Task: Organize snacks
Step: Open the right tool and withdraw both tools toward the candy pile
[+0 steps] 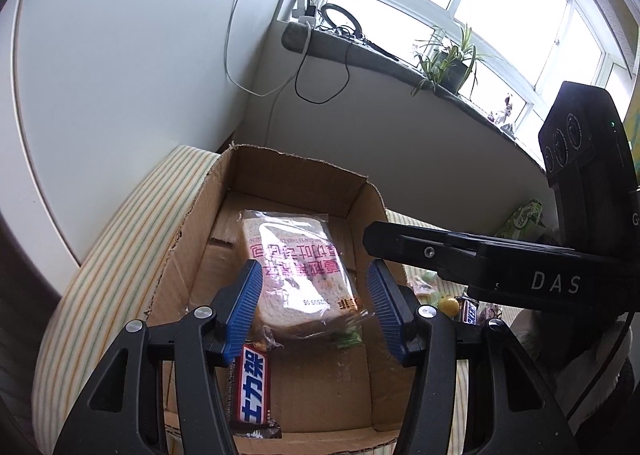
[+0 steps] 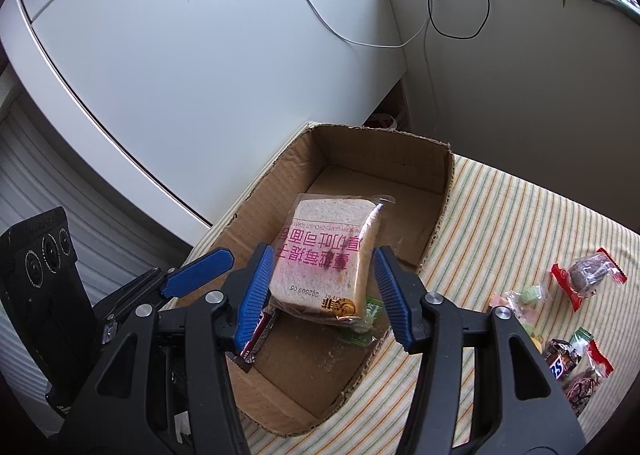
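An open cardboard box [image 1: 188, 255] [image 2: 436, 175] stands on a striped cloth. Inside lie a bagged bread slice with pink print [image 1: 296, 267] [image 2: 324, 263], a Snickers bar [image 1: 252, 391] [image 2: 256, 335] and a small green packet [image 1: 350, 339] [image 2: 366, 321] under the bread. My left gripper [image 1: 316, 311] is open and empty above the box, its blue pads either side of the bread. My right gripper [image 2: 320, 295] is open and empty, also over the bread. The right gripper's body shows in the left wrist view [image 1: 480, 259]; the left gripper's finger shows in the right wrist view [image 2: 196, 271].
Loose snacks lie on the striped cloth [image 2: 520, 223] right of the box: wrapped candies [image 2: 524, 295], a red-wrapped cake [image 2: 588, 275], Snickers minis [image 2: 564, 359]. A green packet [image 1: 520, 219] lies farther back. White cabinet [image 2: 200, 55] at left; windowsill with plant [image 1: 452, 63] and cables behind.
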